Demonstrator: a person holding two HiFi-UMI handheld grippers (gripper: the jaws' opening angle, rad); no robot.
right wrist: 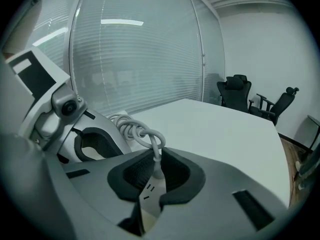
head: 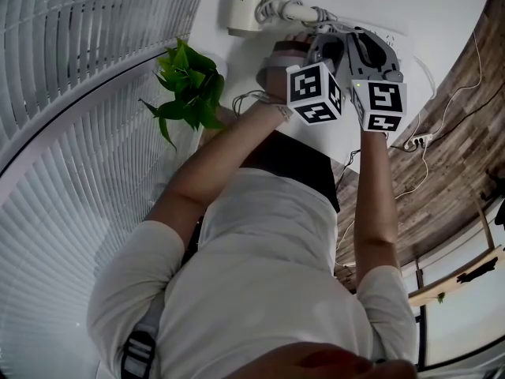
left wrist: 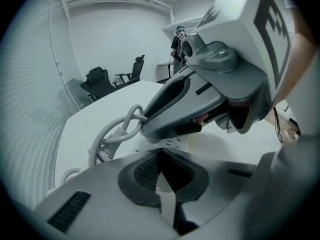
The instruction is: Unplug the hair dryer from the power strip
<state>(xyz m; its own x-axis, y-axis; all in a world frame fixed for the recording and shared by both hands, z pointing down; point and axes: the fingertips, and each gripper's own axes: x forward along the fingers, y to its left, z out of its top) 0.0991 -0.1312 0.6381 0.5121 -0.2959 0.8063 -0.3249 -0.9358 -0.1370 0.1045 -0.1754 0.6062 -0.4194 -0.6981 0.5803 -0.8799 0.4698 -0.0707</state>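
Note:
A cream hair dryer (head: 243, 10) lies at the far end of the white table (head: 442, 6), and its coiled grey cord (head: 284, 8) runs to the white power strip (head: 398, 42) under both grippers. My right gripper (right wrist: 155, 176) is shut on the hair dryer's plug (right wrist: 156, 165), which stands in the strip (right wrist: 150, 196) with the cord (right wrist: 135, 129) curling up out of the jaws. My left gripper (left wrist: 165, 184) is beside it, shut on the power strip (left wrist: 170, 141), a white sliver of which shows between the pads. The right gripper's fingers (left wrist: 170, 104) cross just above.
A green potted plant (head: 189, 89) stands at the table's left edge beside the window blinds (head: 79, 69). A second power strip (head: 418, 140) with cables lies on the wooden floor at right. Black office chairs (right wrist: 240, 96) stand beyond the table. A person (left wrist: 179, 41) stands far off.

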